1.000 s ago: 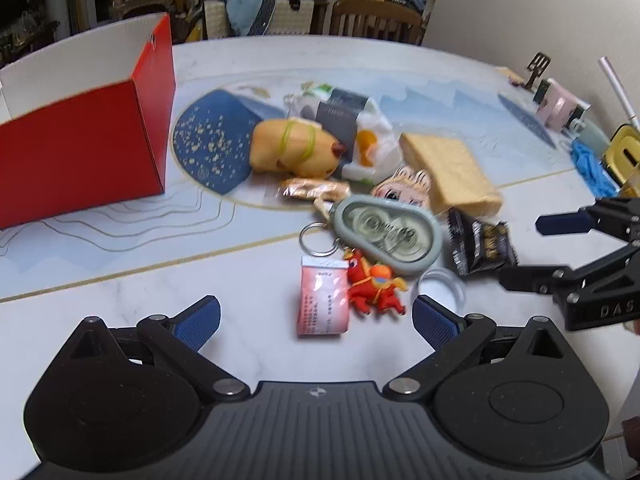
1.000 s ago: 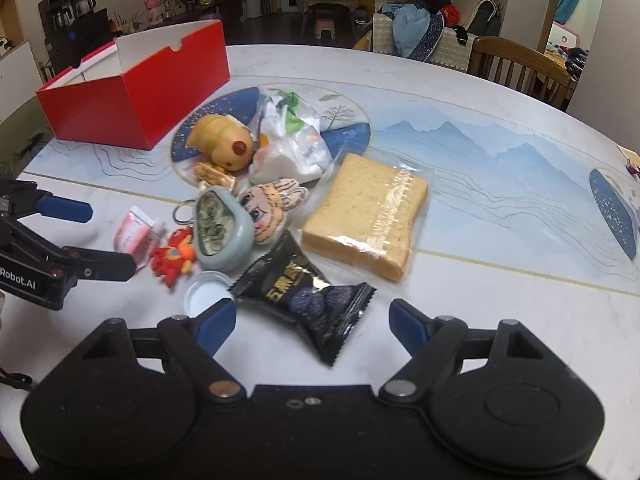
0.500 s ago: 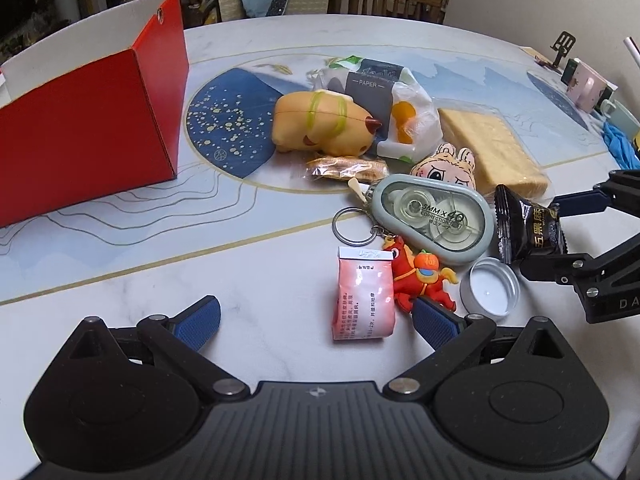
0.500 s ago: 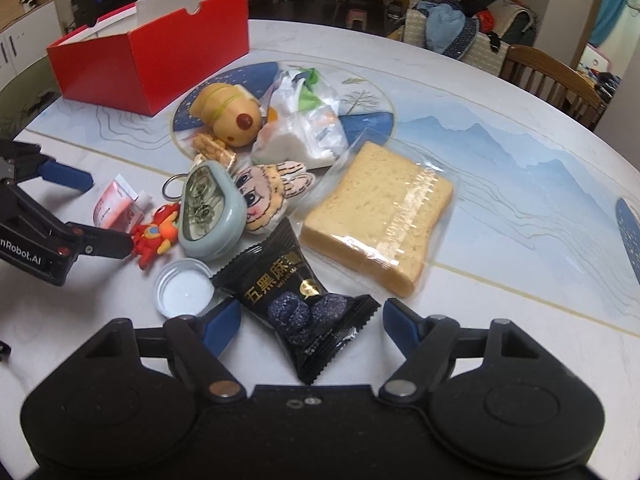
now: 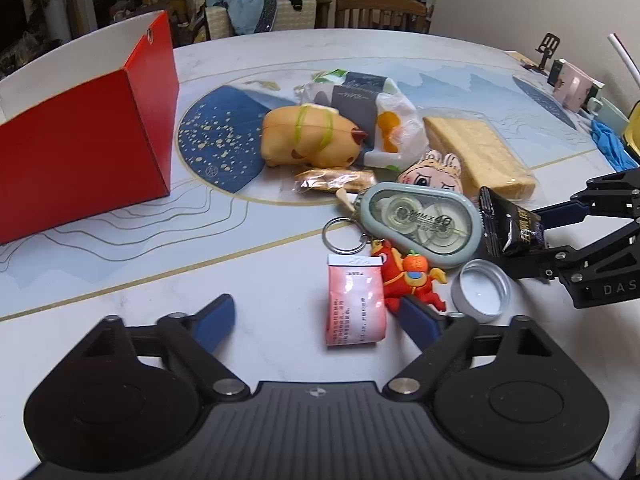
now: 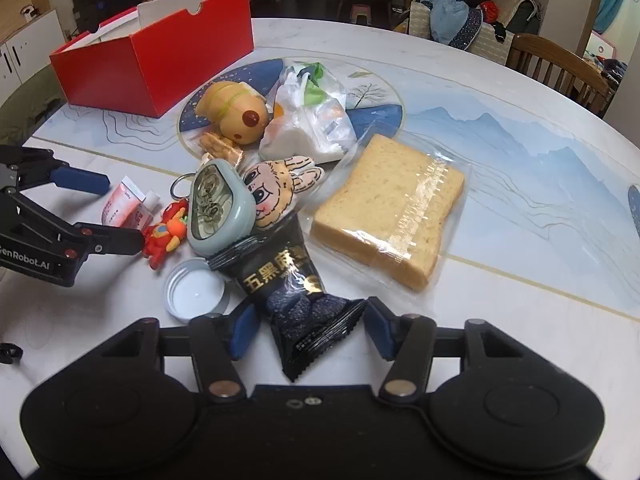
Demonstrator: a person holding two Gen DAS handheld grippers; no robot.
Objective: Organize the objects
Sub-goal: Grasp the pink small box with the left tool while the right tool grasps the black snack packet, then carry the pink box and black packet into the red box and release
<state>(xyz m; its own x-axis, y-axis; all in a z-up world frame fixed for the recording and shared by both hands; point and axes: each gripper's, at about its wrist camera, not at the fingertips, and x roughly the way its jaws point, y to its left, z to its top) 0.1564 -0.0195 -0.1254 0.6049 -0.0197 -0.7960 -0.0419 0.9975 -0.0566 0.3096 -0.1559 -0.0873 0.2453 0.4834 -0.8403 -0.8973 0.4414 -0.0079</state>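
A heap of small objects lies on the round table: a black snack packet [image 6: 298,288], a pink sachet [image 5: 356,306], a red horse keychain [image 5: 412,280], a grey-green tape dispenser [image 5: 420,220], a white lid [image 5: 480,292], a bagged bread slice [image 6: 388,208] and a yellow toy [image 5: 308,136]. My right gripper [image 6: 306,326] is open, its fingers on either side of the black packet's near end. My left gripper [image 5: 316,320] is open, the pink sachet and the keychain just ahead between its fingers. A red box [image 5: 80,144] stands open at the left.
A white plastic bag [image 6: 316,120], a rabbit-face charm [image 6: 280,192] and a small wrapped snack [image 5: 336,180] lie in the heap. A wooden chair [image 6: 560,68] stands behind the table. Small items [image 5: 572,84] sit at the far right edge.
Both grippers have moved forward toward the heap. My right gripper's fingers now straddle the black packet, and the pink sachet now lies between my left fingers.
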